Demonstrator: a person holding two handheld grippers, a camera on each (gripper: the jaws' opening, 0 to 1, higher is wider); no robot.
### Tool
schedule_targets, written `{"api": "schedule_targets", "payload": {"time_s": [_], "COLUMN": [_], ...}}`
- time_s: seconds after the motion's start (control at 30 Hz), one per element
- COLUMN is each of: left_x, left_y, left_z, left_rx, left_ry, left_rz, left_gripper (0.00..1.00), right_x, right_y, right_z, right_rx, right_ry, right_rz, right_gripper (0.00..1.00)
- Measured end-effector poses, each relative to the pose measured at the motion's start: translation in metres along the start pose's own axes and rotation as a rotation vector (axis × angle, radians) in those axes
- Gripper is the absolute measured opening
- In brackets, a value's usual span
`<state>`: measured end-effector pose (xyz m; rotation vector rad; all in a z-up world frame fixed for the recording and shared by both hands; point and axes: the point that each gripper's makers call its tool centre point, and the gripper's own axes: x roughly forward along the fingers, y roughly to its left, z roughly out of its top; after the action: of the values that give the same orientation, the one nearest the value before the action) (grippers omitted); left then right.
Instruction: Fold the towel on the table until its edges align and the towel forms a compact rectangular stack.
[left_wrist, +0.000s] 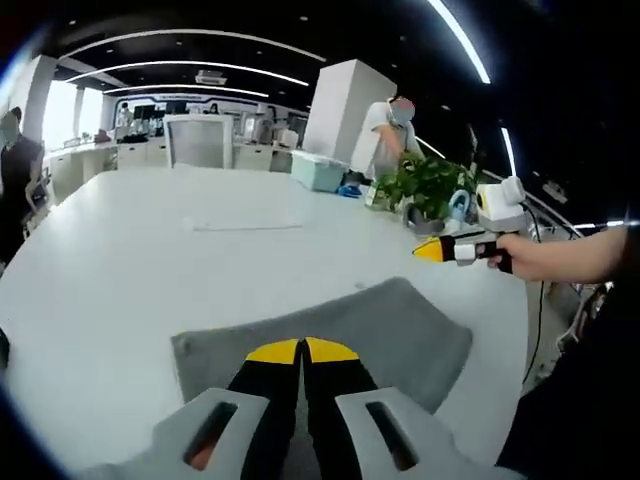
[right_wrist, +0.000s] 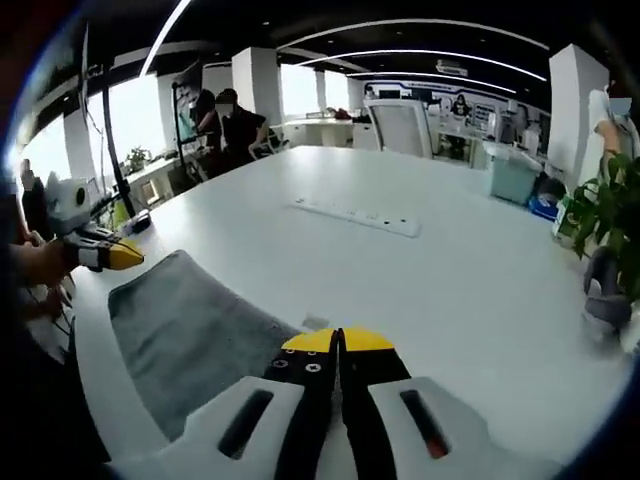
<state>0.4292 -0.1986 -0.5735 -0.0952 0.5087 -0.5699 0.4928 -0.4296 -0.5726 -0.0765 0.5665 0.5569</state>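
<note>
A grey towel (left_wrist: 340, 325) lies flat on the white table (left_wrist: 120, 280), near the edge by the person. In the left gripper view my left gripper (left_wrist: 302, 350) hovers over the towel's near side, its yellow-tipped jaws shut with nothing between them. My right gripper (left_wrist: 436, 250) is held in a hand to the right, above the table edge and apart from the towel. In the right gripper view the towel (right_wrist: 190, 330) spreads to the lower left. My right gripper (right_wrist: 338, 340) is shut and empty beside it. My left gripper (right_wrist: 112, 255) shows at the far left, above the towel's corner.
A white power strip (right_wrist: 355, 215) lies mid-table. A potted plant (left_wrist: 430, 185) and a teal box (left_wrist: 318, 170) stand at the table's far right side. A person (left_wrist: 390, 130) stands behind the plant, and others sit at desks (right_wrist: 230, 120) farther back.
</note>
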Motion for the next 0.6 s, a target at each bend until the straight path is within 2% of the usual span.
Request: {"api": "schedule_targets", "payload": {"time_s": [0.17, 0.3, 0.33, 0.37, 0.43, 0.5, 0.6], "left_x": [-0.005, -0.01, -0.012, -0.011, -0.01, -0.008, -0.002], "left_y": [-0.018, -0.036, -0.05, -0.056, -0.067, -0.076, -0.086], "left_z": [-0.004, 0.0, 0.006, 0.006, 0.004, 0.006, 0.004], "left_rx": [-0.018, -0.05, -0.094, -0.131, -0.106, -0.045, -0.072], "left_ry": [-0.004, -0.027, -0.07, -0.083, -0.05, -0.053, -0.054], "left_rz": [0.05, 0.07, 0.063, 0.056, 0.045, 0.043, 0.039], "left_gripper": [0.01, 0.01, 0.01, 0.01, 0.01, 0.01, 0.01], "right_x": [-0.002, -0.001, -0.002, -0.002, -0.002, -0.002, 0.001], "right_y": [0.004, 0.008, 0.015, 0.015, 0.016, 0.02, 0.025], "right_z": [0.012, 0.019, 0.03, 0.034, 0.04, 0.042, 0.036], "right_rx": [-0.02, -0.034, -0.06, -0.072, -0.064, -0.048, -0.11], "right_ry": [-0.038, -0.061, -0.082, -0.093, -0.123, -0.134, -0.113], "right_rz": [0.047, 0.092, 0.127, 0.13, 0.13, 0.149, 0.191], "right_gripper": [0.0, 0.0, 0.0, 0.0, 0.0, 0.0, 0.0]}}
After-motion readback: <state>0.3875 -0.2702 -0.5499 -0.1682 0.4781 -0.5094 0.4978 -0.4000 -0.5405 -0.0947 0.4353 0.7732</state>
